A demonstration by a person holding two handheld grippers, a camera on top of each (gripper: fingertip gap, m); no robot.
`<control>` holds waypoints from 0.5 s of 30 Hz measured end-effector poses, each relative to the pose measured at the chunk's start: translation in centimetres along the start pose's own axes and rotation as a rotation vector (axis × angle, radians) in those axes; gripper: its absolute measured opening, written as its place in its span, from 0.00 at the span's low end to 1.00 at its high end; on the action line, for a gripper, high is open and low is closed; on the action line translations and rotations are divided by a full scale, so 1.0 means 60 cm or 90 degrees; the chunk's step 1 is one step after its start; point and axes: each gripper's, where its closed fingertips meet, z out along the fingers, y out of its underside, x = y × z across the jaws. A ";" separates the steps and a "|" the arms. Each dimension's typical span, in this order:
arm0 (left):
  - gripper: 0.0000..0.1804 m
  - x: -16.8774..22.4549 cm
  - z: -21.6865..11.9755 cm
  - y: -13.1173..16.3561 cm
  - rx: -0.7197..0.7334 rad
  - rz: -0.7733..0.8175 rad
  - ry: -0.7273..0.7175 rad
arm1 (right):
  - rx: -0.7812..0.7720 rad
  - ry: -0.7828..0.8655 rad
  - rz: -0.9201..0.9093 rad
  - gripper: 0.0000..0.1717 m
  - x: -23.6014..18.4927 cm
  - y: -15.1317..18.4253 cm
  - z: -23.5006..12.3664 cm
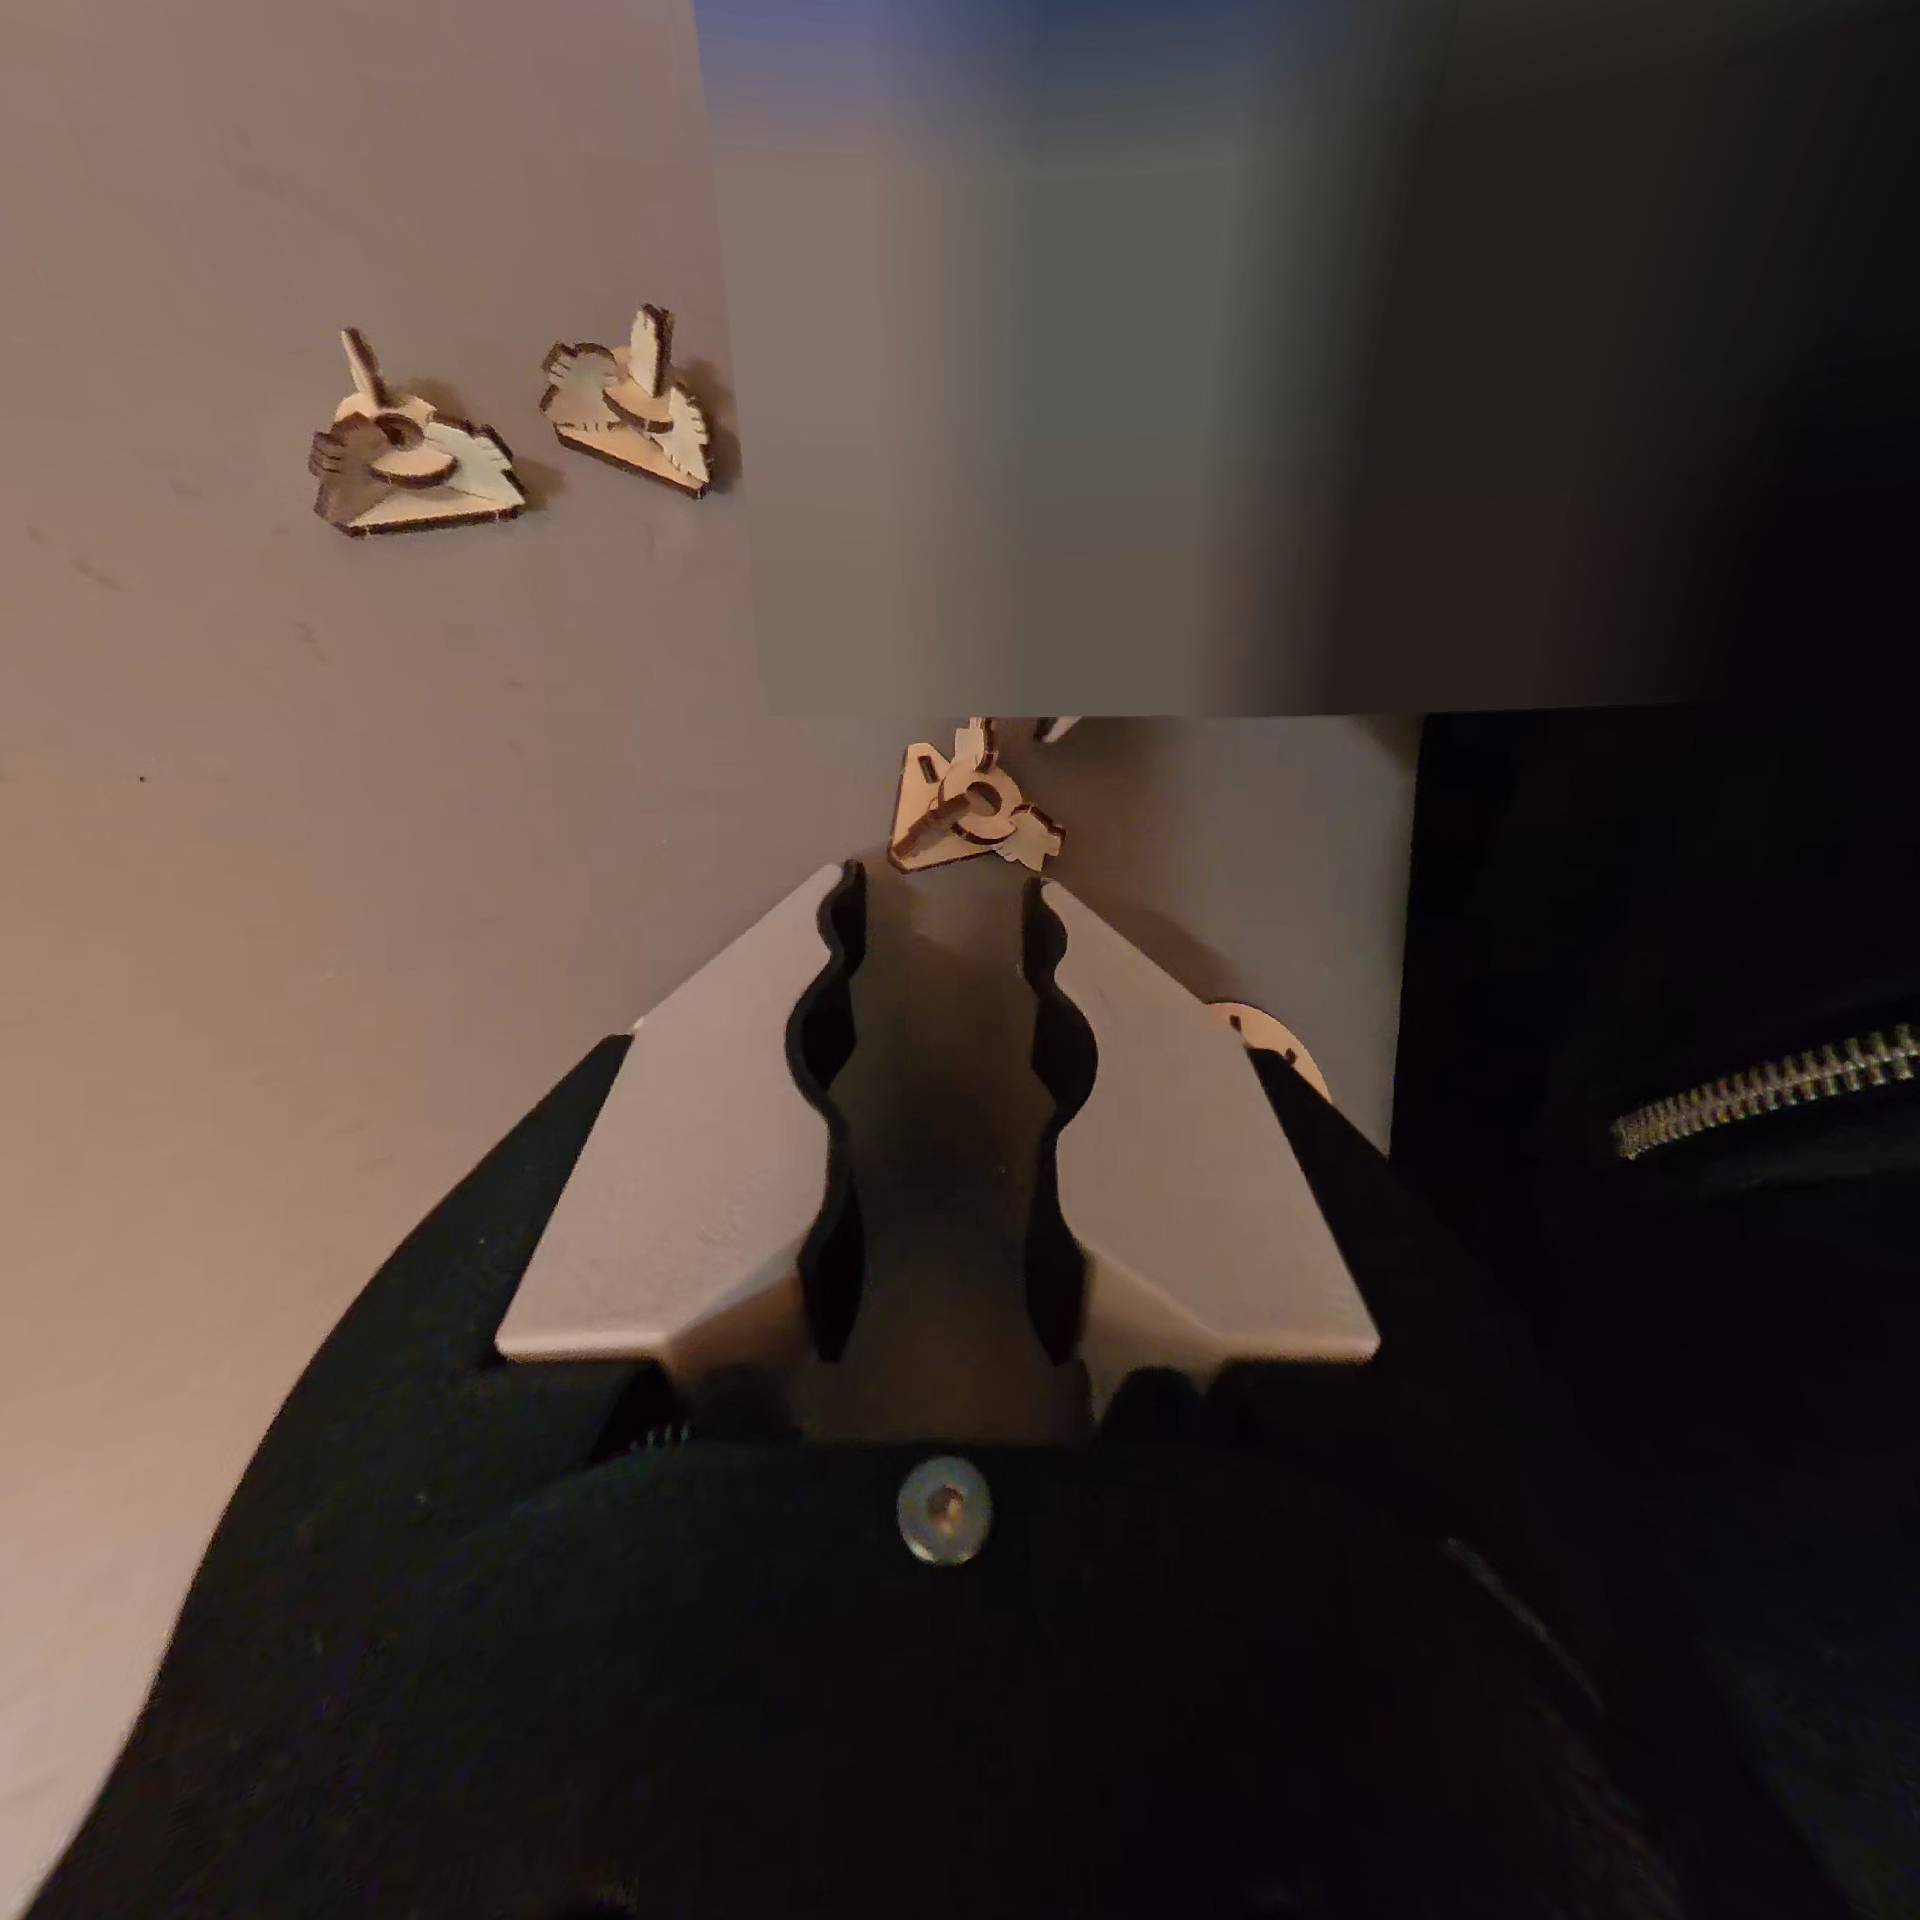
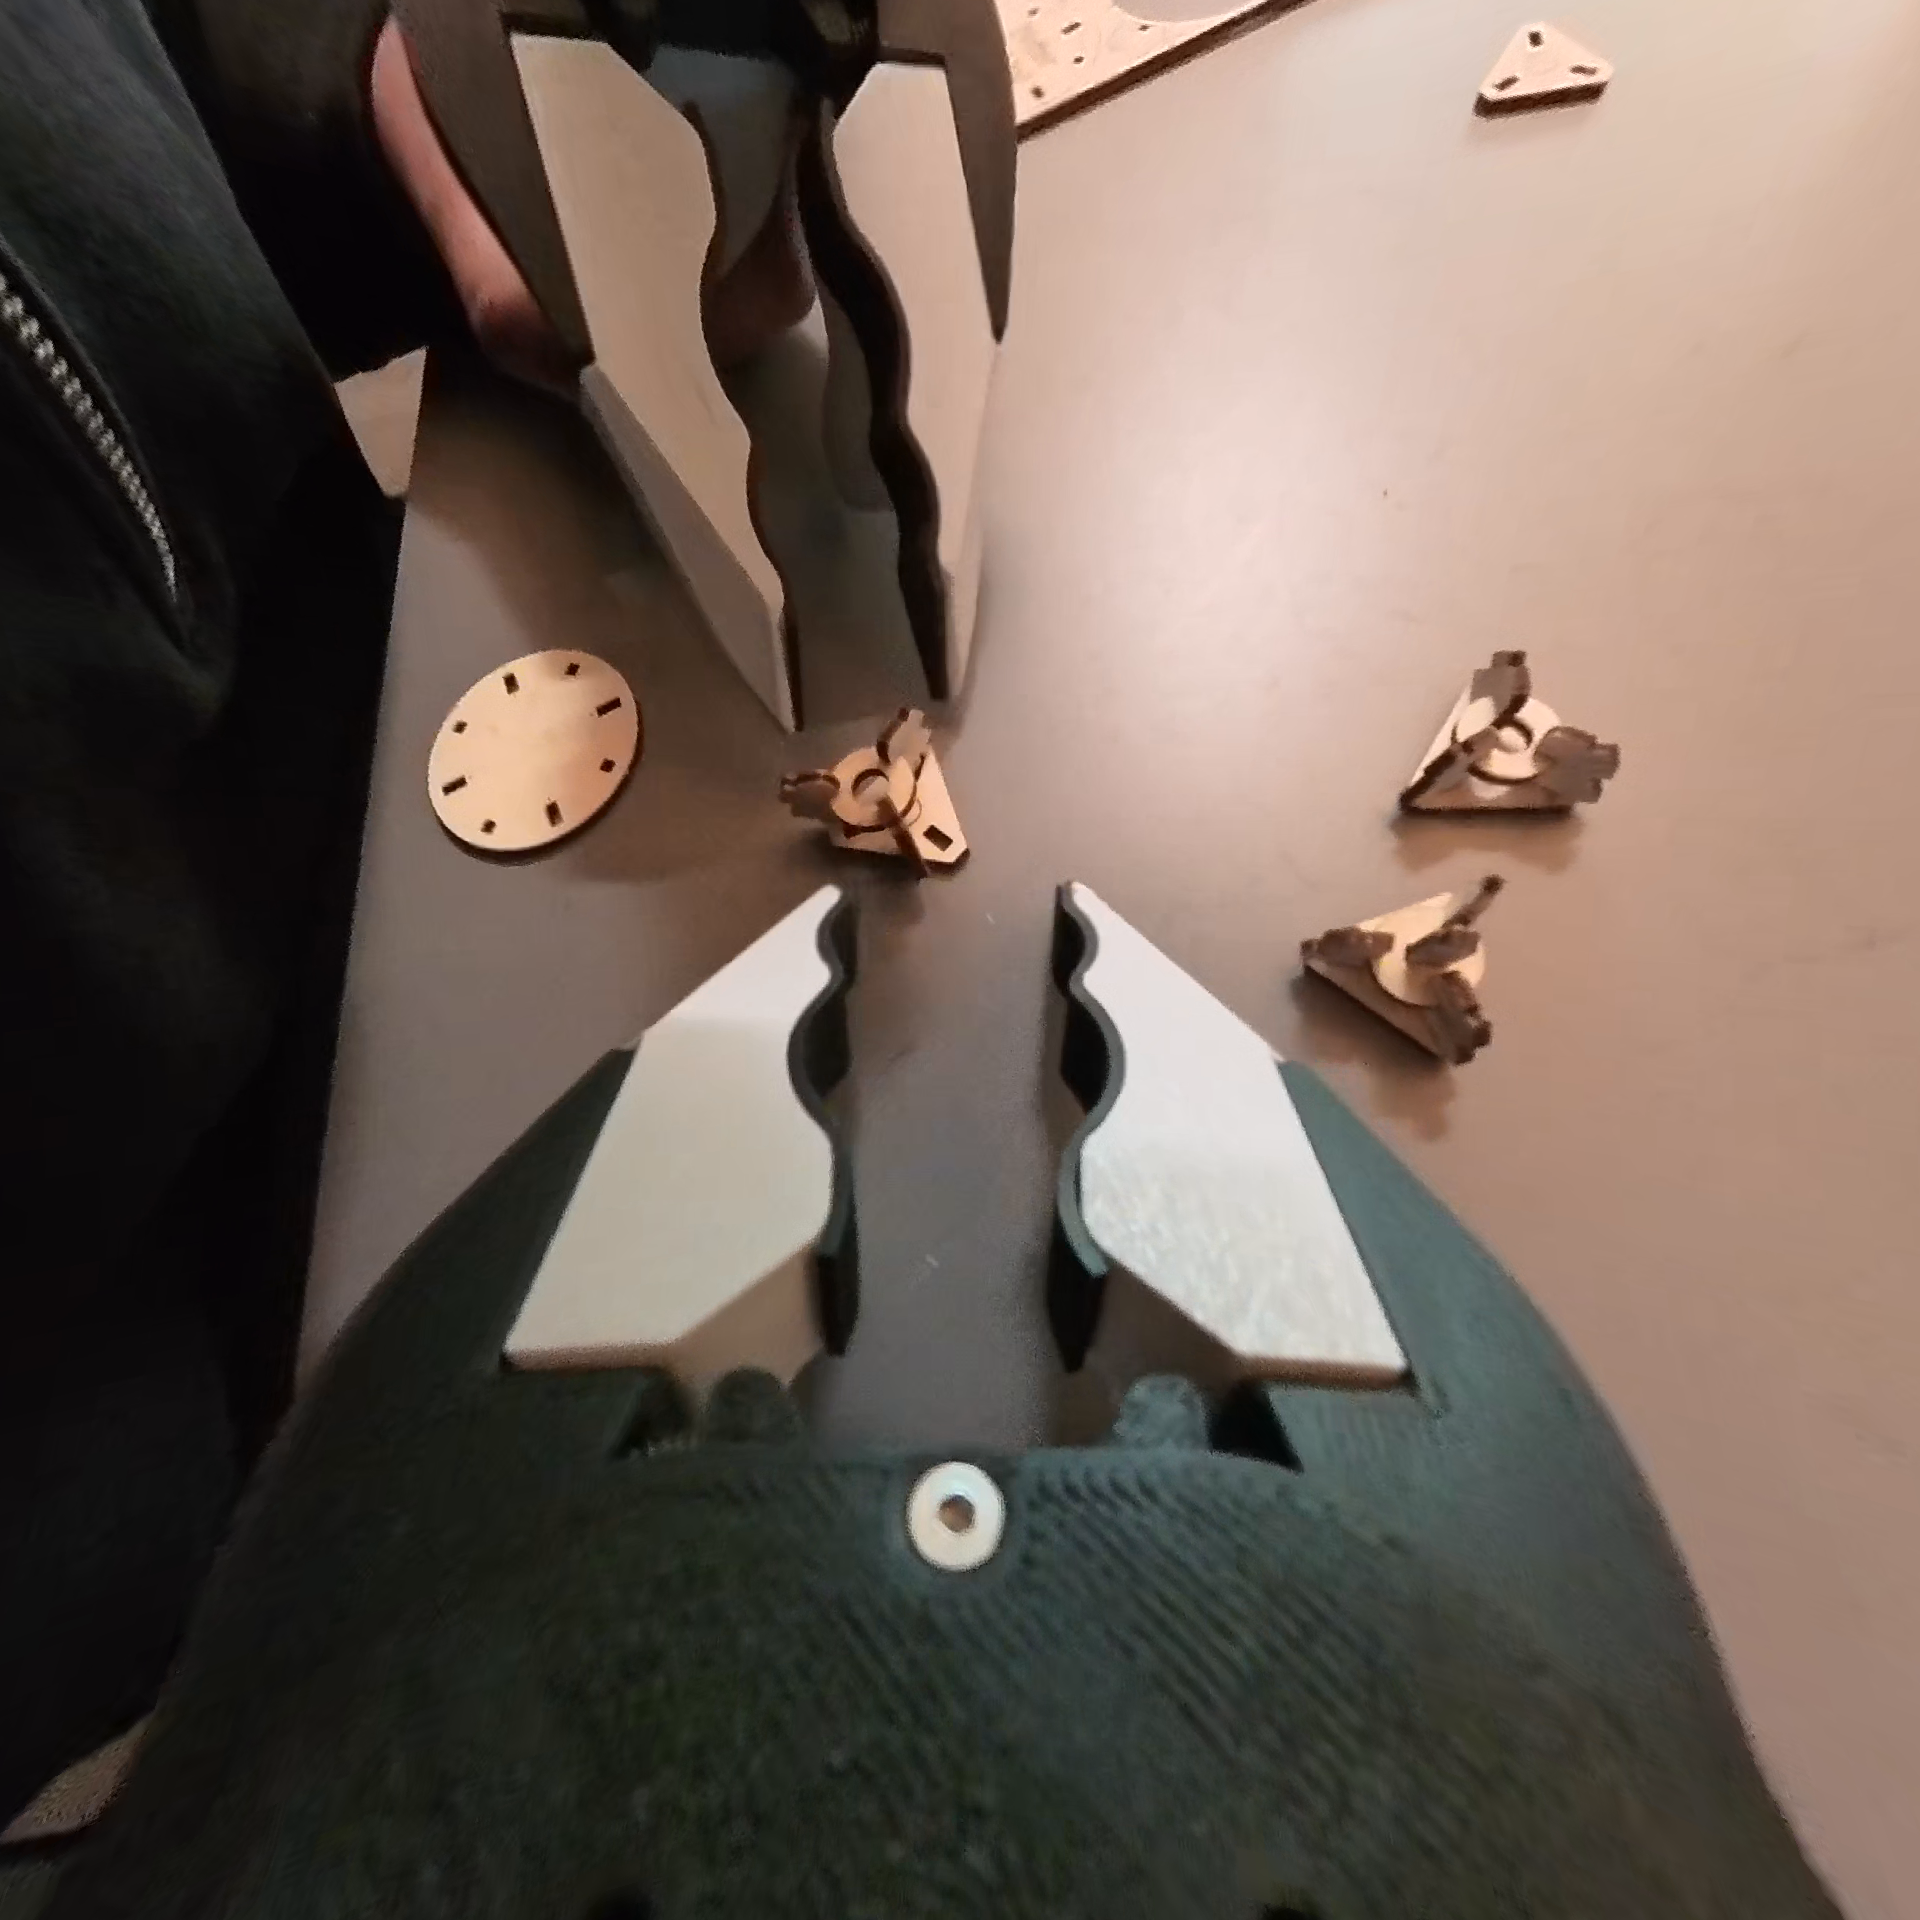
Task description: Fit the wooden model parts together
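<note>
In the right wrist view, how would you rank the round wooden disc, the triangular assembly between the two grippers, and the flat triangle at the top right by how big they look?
1. Round wooden disc
2. Triangular assembly
3. Flat triangle, though it lies farther from the camera, so its true size next to the assembly is unsure.

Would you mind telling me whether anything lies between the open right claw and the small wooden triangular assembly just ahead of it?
Nothing visible does: the right claw faces the triangular assembly across bare table.
</note>
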 end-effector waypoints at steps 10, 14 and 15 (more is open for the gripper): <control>0.15 0.002 0.003 -0.011 0.011 0.026 0.006 | 0.044 0.067 0.030 0.09 -0.010 -0.013 -0.003; 0.12 -0.001 0.004 -0.010 0.005 0.003 0.019 | 0.012 0.030 0.039 0.05 -0.009 -0.006 0.007; 0.11 -0.003 0.006 -0.008 -0.001 -0.013 0.027 | -0.003 0.029 0.036 0.05 -0.007 -0.002 0.011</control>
